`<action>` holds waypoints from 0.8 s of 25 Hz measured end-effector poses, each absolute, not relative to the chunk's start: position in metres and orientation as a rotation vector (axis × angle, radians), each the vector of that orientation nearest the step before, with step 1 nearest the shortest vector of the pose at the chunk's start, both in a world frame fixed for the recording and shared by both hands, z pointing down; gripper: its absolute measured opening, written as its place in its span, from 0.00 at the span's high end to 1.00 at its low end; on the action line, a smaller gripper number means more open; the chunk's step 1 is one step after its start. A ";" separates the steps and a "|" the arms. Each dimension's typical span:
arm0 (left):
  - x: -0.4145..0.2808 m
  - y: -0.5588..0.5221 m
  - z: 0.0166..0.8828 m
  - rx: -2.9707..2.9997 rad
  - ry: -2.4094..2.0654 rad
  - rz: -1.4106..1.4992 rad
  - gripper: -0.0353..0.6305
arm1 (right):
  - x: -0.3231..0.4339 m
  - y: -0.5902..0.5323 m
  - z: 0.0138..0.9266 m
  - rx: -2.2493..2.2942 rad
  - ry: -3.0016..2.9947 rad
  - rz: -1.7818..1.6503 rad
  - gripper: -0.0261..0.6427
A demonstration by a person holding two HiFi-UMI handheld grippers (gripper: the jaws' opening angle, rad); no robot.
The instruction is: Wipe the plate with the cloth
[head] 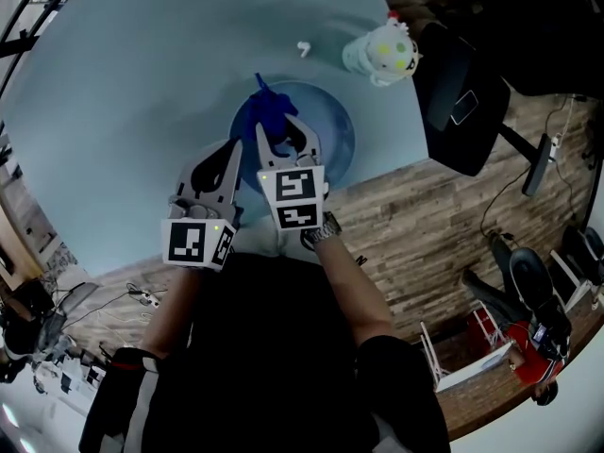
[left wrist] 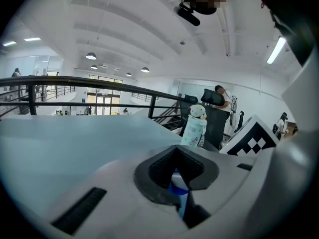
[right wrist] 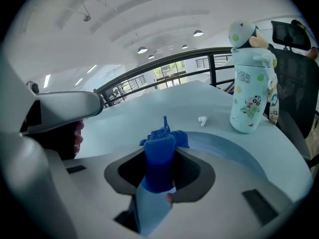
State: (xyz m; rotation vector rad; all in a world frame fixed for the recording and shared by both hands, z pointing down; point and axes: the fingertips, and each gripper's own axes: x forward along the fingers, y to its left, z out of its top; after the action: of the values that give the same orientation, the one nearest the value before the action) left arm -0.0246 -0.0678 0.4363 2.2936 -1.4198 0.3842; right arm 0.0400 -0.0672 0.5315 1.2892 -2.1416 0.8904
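Note:
A blue plate lies on the pale round table, near its front edge. My right gripper is over the plate and shut on a bunched dark blue cloth. In the right gripper view the cloth stands up between the jaws, with the plate beneath and beyond it. My left gripper is at the plate's left rim. In the left gripper view the left gripper is shut on a thin blue and white edge, seemingly the plate's rim.
A white cartoon-printed bottle stands beyond the plate at the right, also in the right gripper view as the bottle. A small white earbud-like object lies behind the plate. A black chair stands off the table's right edge.

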 end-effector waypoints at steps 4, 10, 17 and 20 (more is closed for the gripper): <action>-0.025 -0.070 0.440 2.283 -1.422 0.380 0.95 | 0.033 -0.069 0.539 1.258 -2.143 0.894 0.78; -0.024 -0.071 0.445 2.272 -1.418 0.379 0.95 | 0.032 -0.068 0.553 1.233 -2.113 0.933 0.78; -0.026 -0.068 0.449 2.266 -1.411 0.383 0.95 | 0.044 -0.073 0.557 1.287 -2.073 0.944 0.78; -0.029 -0.067 0.452 2.260 -1.414 0.387 0.95 | 0.053 -0.075 0.560 1.318 -2.044 0.951 0.78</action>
State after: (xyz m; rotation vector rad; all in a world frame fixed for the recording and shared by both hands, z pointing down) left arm -0.0287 -0.0670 0.4516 2.2599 -1.4136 0.3868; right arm 0.0530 -0.0755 0.5601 1.3182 -2.0437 0.9513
